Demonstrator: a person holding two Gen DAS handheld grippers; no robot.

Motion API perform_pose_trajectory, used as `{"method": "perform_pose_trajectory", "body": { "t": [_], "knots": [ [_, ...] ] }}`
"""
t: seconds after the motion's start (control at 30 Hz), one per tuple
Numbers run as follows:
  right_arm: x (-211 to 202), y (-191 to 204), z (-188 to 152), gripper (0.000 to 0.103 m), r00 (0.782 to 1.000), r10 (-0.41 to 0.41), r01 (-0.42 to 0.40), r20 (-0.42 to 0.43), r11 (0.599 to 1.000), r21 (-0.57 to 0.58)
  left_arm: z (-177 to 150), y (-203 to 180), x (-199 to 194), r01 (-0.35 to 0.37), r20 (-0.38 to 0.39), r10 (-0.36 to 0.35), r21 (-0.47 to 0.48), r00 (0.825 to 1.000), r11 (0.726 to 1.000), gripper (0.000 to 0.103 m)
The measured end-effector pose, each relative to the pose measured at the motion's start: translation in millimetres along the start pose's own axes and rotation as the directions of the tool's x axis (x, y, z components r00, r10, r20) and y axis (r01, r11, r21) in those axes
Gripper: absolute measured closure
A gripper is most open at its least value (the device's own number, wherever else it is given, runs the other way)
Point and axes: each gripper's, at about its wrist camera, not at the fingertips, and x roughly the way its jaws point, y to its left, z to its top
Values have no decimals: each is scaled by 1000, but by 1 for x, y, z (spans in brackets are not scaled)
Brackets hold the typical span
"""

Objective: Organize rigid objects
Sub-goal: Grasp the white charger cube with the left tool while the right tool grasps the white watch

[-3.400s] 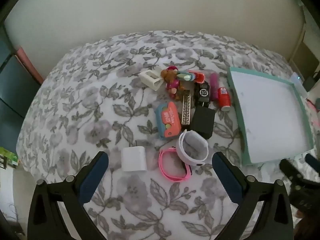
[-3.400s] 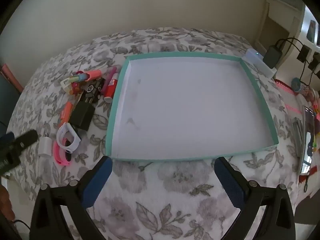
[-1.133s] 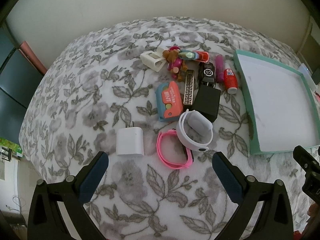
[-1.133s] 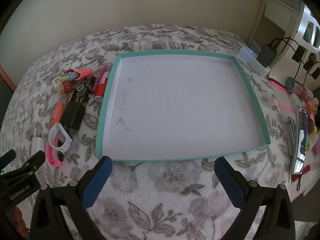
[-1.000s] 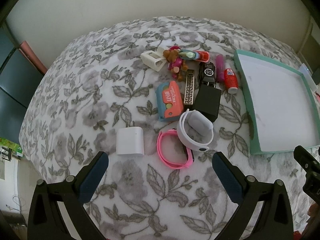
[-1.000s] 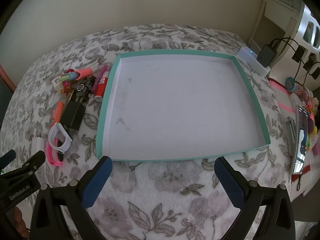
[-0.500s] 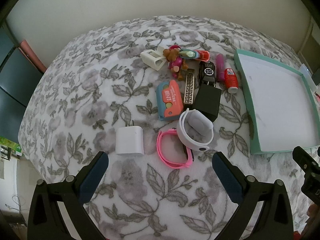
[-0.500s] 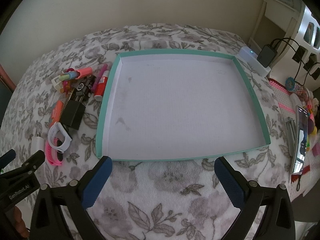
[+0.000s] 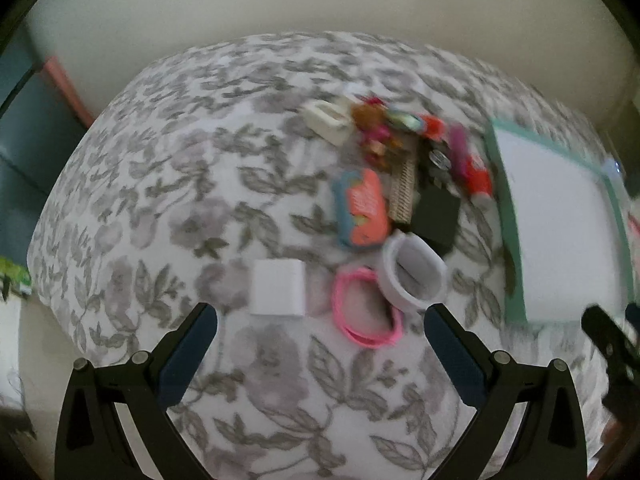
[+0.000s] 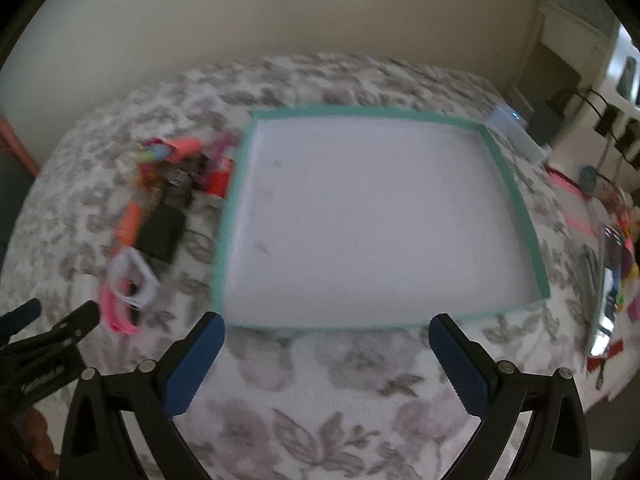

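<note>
Swung closer toward white charger [image 9: 277,288]; pink band [image 9: 366,308] just beside. Left gripper [image 9: 320,344], right gripper [image 10: 326,350] spread wide, empty. Teal tray [image 10: 516,200] bare.

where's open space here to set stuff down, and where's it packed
The teal tray has a bare white floor, with nothing in it. Bare floral cover also lies left of the white charger block and between both open grippers and the tray's near rim. It is crowded from the pink band and white band back to the red tube.
</note>
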Motion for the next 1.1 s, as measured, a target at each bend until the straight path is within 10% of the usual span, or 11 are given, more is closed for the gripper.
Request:
{"method": "perform_pose_trajectory", "body": {
  "t": [0.33, 1.1],
  "knots": [
    [5, 68, 15, 0, 979, 204, -202, 2, 973, -110, -3, 25, 36, -11, -90, 9, -24, 996, 1000, 0],
    [80, 133, 30, 16, 943, 283, -304, -174, 946, -109, 8, 61, 104, 83, -137, -91, -68, 986, 994, 23]
  ]
}}
